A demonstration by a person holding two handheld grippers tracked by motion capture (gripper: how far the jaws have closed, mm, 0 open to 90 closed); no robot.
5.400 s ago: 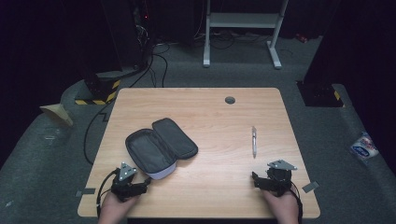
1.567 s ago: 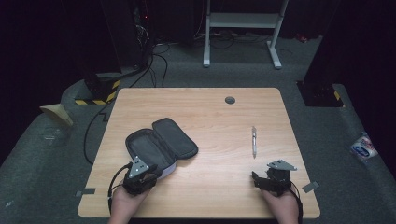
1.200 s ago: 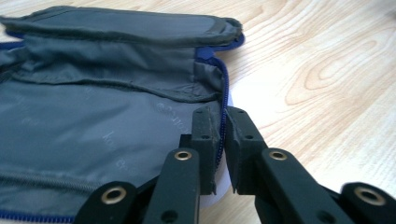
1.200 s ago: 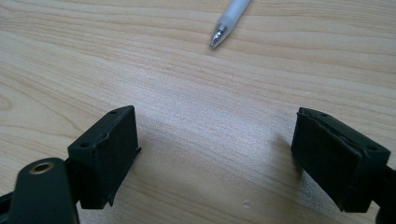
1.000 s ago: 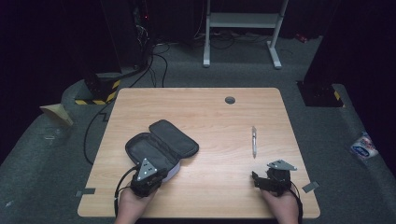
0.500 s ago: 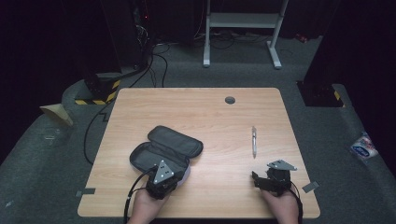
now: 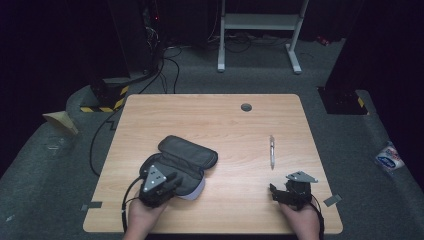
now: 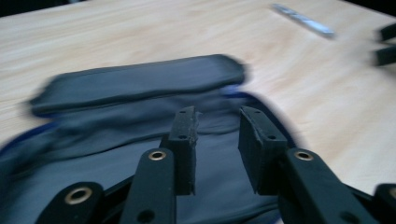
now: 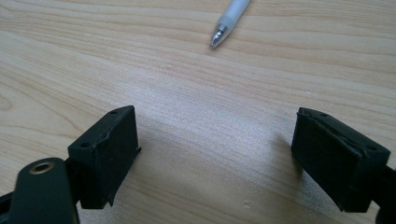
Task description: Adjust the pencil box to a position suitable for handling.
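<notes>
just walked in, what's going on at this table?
A person works with a hand-held gripper in each hand at a wooden table. The left hand-held gripper is over an open dark pencil case; its jaws have just been opening, and nothing is pinched between them. The right hand-held gripper rests on the table with its jaws wide open, empty, just short of a pen lying ahead of it. The pen is not yet in the case.

We hold two black tools, left tool [image 7: 159,184] and right tool [image 7: 292,191], each topped by a grey three-cornered plate, with brass-ringed rivets and trailing black cables.
</notes>
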